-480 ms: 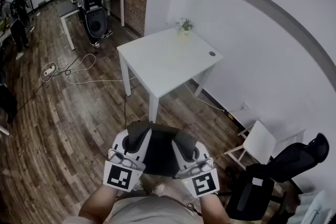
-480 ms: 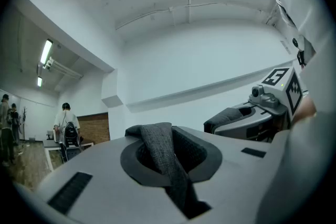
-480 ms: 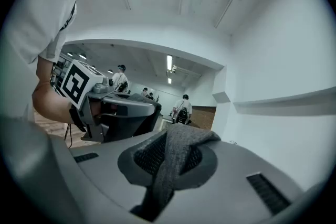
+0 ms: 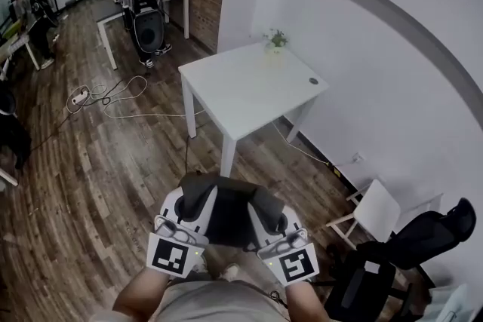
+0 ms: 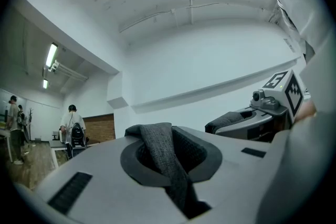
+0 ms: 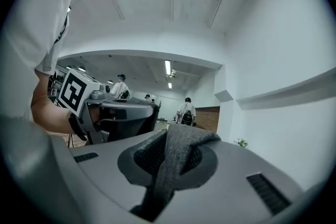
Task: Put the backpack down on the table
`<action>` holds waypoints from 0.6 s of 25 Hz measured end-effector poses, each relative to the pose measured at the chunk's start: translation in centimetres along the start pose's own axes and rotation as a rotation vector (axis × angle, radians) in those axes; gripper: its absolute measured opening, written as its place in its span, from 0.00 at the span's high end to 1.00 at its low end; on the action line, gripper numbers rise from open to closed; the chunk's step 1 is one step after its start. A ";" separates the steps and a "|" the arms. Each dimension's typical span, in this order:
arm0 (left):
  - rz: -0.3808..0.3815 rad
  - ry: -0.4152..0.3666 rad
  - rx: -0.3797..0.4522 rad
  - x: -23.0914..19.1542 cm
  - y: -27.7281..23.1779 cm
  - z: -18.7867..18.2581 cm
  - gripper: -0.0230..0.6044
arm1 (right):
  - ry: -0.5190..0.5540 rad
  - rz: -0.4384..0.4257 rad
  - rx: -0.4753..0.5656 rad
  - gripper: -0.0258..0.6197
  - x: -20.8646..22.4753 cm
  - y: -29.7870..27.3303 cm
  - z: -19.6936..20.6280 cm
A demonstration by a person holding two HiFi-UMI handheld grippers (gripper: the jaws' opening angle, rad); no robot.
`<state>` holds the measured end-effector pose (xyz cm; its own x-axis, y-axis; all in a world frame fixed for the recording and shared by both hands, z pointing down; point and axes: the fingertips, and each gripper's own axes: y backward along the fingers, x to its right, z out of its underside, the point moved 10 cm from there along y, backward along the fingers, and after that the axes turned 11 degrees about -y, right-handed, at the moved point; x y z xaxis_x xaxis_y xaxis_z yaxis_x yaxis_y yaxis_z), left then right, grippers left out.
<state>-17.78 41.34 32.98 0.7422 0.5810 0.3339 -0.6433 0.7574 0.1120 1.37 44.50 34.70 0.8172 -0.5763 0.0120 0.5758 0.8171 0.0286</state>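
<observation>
The white table [image 4: 241, 90] stands on the wooden floor [image 4: 98, 162] — a small potted plant [image 4: 277, 39] at its far corner, a dark round spot [image 4: 313, 81] near its right corner.

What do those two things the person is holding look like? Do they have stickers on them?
The left gripper and right gripper are rounded, pale grey shells. Each has a cube at the back with black-and-white square markers, like chunky barcodes. The jaws are wide and pale grey, with a dark oval hollow and small black slots. The person wears a white short-sleeved shirt.
</observation>
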 end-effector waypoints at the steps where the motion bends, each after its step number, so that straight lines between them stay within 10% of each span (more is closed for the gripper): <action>1: -0.005 -0.003 -0.001 -0.1 0.2 0.0 0.88 | 0.001 -0.005 0.002 0.88 -0.1 -0.1 0.0; 15: -0.049 0.006 -0.002 1.7 -2.5 0.7 0.88 | -0.034 -0.021 0.033 0.88 3.5 0.5 0.5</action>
<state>-15.08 40.25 33.97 0.7738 0.5452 0.3224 -0.6059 0.7855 0.1260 4.47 42.91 35.28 0.8031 -0.5941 0.0452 0.5913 0.8041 0.0616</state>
